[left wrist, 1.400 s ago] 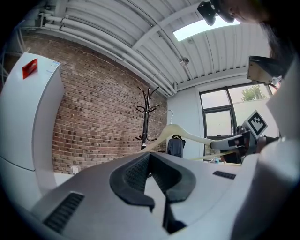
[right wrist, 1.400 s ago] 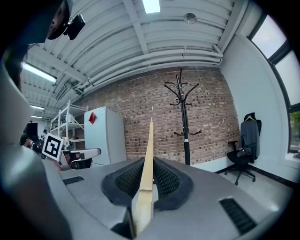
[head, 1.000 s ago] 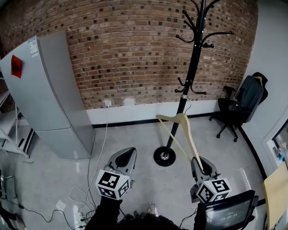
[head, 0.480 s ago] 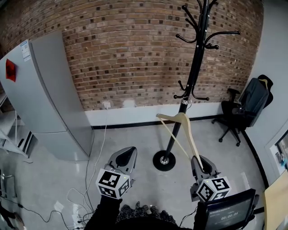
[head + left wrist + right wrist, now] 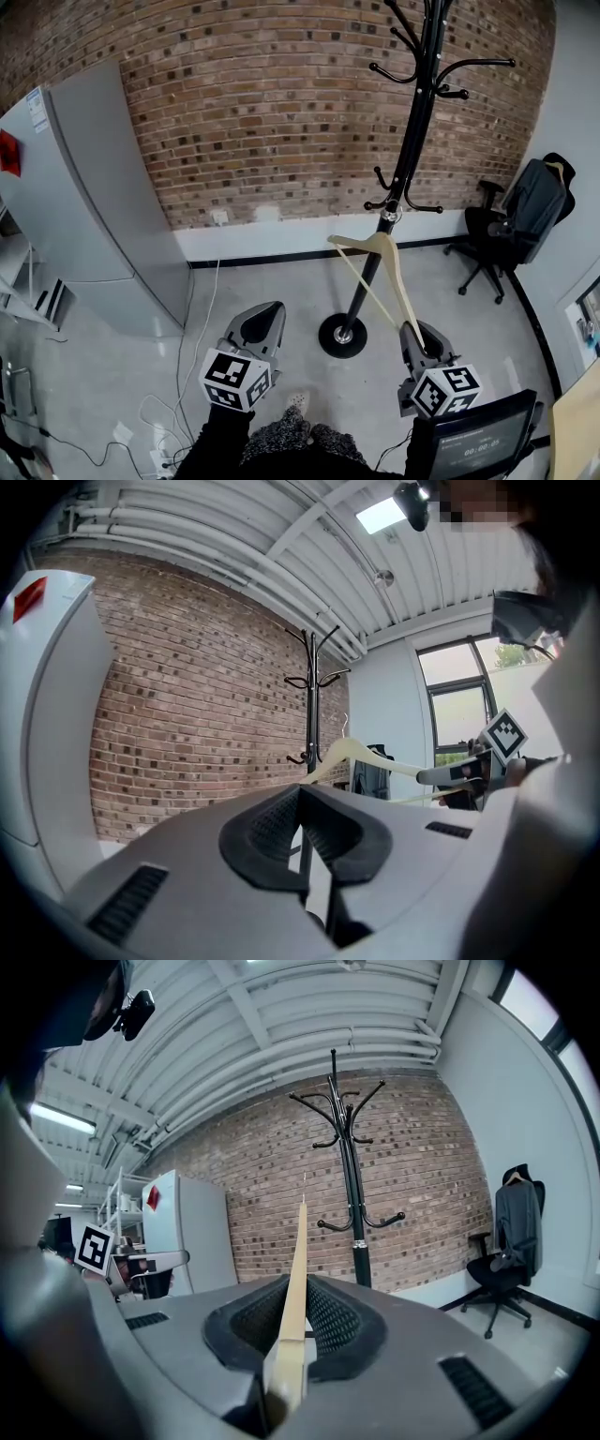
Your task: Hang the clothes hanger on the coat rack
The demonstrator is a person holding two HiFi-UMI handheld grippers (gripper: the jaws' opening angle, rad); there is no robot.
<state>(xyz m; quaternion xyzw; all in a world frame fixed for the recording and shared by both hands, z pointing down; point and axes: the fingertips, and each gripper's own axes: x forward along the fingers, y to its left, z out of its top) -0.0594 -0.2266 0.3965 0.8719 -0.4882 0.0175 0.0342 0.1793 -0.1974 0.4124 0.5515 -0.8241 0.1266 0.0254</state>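
Observation:
The black coat rack stands in front of the brick wall on a round base, its hooks curving out near the top. My right gripper is shut on one end of a pale wooden hanger, which slants up and left across the rack's pole, well below the upper hooks. In the right gripper view the hanger runs straight out between the jaws, with the rack just to its right. My left gripper is shut on nothing, left of the base. The left gripper view shows the hanger beside the rack.
A tall grey fridge stands at the left against the wall. A black office chair with a jacket is at the right. Cables and a power strip lie on the floor at lower left. A dark screen sits at bottom right.
The rack has shifted up and slightly right in the head view and looks a little nearer. A foot has come into view at the bottom. Both grippers keep their grip and place.

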